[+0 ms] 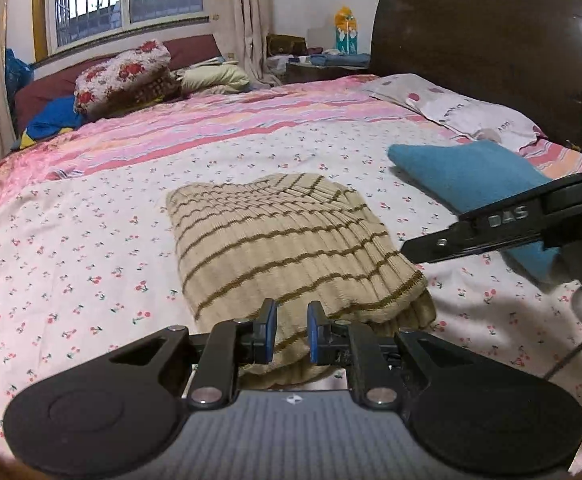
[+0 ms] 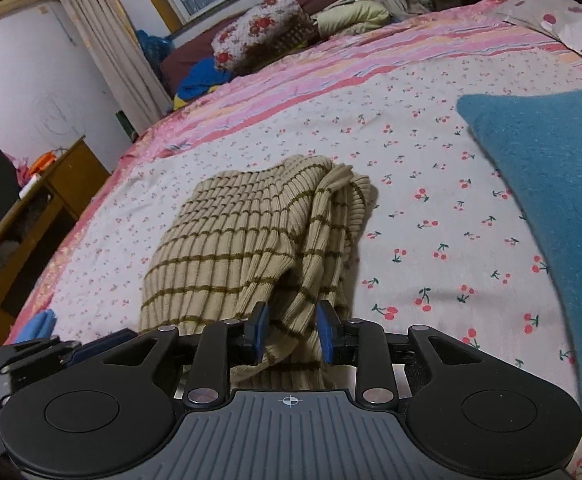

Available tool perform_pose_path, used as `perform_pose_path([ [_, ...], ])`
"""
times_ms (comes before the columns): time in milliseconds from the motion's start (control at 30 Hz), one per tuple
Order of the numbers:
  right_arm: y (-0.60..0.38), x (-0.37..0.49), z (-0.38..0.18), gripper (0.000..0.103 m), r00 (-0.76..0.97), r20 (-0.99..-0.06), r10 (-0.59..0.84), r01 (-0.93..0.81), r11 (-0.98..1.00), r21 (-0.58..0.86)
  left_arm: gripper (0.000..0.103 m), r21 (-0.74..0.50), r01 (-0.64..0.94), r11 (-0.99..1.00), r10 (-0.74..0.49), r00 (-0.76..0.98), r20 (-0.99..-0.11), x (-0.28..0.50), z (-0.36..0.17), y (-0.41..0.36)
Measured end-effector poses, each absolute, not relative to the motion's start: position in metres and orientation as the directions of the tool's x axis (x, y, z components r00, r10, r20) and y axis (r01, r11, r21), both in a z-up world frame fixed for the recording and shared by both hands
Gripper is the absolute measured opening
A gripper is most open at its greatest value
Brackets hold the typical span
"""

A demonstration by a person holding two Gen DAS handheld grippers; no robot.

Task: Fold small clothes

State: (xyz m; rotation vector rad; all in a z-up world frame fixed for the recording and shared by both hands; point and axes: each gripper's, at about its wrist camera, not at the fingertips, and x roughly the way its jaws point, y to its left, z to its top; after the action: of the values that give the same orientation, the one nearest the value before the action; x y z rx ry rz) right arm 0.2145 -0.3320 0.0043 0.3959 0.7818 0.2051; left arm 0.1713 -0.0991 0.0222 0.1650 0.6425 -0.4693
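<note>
A beige ribbed sweater with brown stripes lies folded mid-frame on the cherry-print bedsheet. The left gripper pinches its near edge; the right gripper, jaws narrow, straddles a sleeve fold. A folded teal garment lies at right.

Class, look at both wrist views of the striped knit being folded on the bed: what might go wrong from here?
1. The right gripper has loose folds of the striped knit between its pads; they may slip out.
2. The knit's right side looks bunched, so the fold may end uneven.
3. The blue cloth lies close and could get dragged.
</note>
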Motion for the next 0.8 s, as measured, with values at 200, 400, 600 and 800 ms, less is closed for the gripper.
perform_pose_path([
  [200,-0.335,0.207,0.008,0.033,0.680,-0.610,0.408,-0.045,0.853,0.520,0.021,-0.002,0.455,0.890,-0.362,0.706,-0.609,0.177,0.020,-0.097],
  [400,-0.317,0.214,0.005,0.036,0.654,-0.636,0.410,-0.067,0.869,0.491,0.023,0.004,0.457,0.890,-0.361,0.707,-0.608,0.179,0.020,-0.098],
  [600,-0.305,0.222,0.005,0.005,0.664,-0.653,0.364,-0.069,0.900,0.431,0.023,0.013,0.458,0.889,-0.361,0.717,-0.597,0.183,0.020,-0.103],
  [800,-0.324,0.201,-0.002,0.004,0.662,-0.695,0.281,-0.012,0.931,0.366,0.024,0.016,0.441,0.898,-0.339,0.712,-0.615,0.195,0.006,-0.102],
])
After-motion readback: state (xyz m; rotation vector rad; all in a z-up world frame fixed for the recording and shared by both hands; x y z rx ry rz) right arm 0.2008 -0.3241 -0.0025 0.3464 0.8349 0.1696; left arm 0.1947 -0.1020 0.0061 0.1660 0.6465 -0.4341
